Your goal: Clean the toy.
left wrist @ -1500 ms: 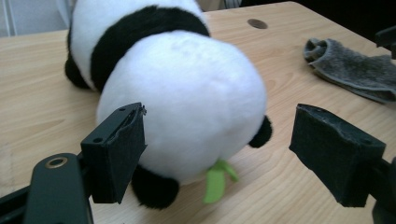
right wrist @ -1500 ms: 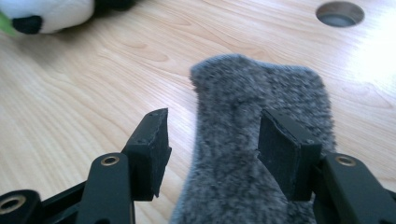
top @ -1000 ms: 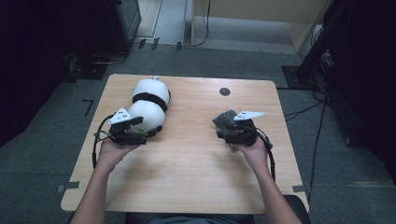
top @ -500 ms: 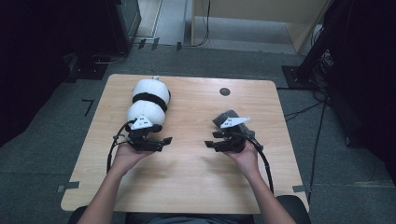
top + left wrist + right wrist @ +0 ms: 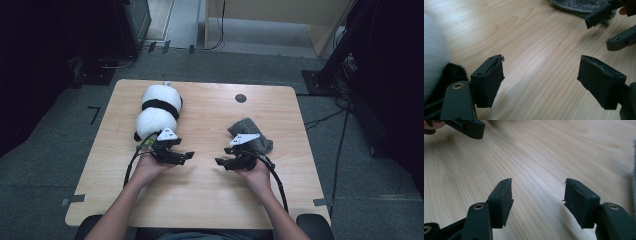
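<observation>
A white plush toy [image 5: 156,111] with a black band lies at the back left of the wooden table [image 5: 210,200]. Just in front of it my left gripper [image 5: 189,156] points right, open, with bare wood between its pads [image 5: 489,80]. The plush's white and black fur [image 5: 435,50] is at the left edge of the left gripper view. A crumpled grey cloth [image 5: 252,137] lies right of centre. My right gripper [image 5: 221,163] sits in front of it, pointing left, open and empty [image 5: 537,202]. The two grippers face each other a short gap apart.
A dark round hole [image 5: 240,98] marks the table's far side. Dark equipment and cables stand on the floor around the table. The other gripper's jaws show at the top right of the left gripper view [image 5: 609,25] and at the top left of the right gripper view [image 5: 466,127].
Both hands came nearer the person and lower, and the grippers turned inward to face each other. The left one moved right, away from the plush; the right one drew back off the grey cloth.
</observation>
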The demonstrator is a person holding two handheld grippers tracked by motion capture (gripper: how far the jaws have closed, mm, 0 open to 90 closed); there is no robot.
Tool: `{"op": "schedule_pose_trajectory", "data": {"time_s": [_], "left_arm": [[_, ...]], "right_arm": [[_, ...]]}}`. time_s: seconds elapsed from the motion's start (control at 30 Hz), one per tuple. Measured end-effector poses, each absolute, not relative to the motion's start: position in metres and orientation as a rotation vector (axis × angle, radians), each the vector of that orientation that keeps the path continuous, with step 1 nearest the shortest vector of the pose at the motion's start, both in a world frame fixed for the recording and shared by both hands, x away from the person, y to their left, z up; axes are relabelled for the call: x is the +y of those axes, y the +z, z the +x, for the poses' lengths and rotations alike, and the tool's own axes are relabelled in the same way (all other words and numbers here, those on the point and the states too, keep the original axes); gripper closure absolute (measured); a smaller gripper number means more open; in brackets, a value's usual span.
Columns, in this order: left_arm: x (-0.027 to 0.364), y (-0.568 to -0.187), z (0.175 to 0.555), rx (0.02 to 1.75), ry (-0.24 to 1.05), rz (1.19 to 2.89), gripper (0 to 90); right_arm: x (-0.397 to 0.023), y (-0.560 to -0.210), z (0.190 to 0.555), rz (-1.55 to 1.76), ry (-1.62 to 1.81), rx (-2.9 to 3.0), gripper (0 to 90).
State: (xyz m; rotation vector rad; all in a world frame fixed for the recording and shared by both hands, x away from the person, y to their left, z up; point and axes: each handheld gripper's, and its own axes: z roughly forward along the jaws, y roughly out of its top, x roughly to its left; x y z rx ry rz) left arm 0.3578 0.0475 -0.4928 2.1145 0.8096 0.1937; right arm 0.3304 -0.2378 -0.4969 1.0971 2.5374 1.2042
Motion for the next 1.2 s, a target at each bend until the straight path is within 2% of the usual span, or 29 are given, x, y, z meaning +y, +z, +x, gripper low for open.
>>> {"op": "schedule_pose_trajectory", "data": {"time_s": [0.5,0.87,1.07,1.2], "left_arm": [[0.031,-0.516,0.362,0.755,0.223,2.223,21.2],[0.03,-0.518,0.36,0.73,0.255,2.232,21.1],[0.027,-0.518,0.358,0.722,0.292,2.25,21.0],[0.028,-0.518,0.358,0.723,0.286,2.247,21.1]], "right_arm": [[-0.223,-0.516,0.325,1.039,1.149,2.5,39.1],[-0.221,-0.522,0.325,0.994,1.159,2.443,36.4],[-0.217,-0.522,0.325,0.961,1.125,2.455,28.2],[-0.217,-0.522,0.326,0.962,1.126,2.457,27.2]]}}
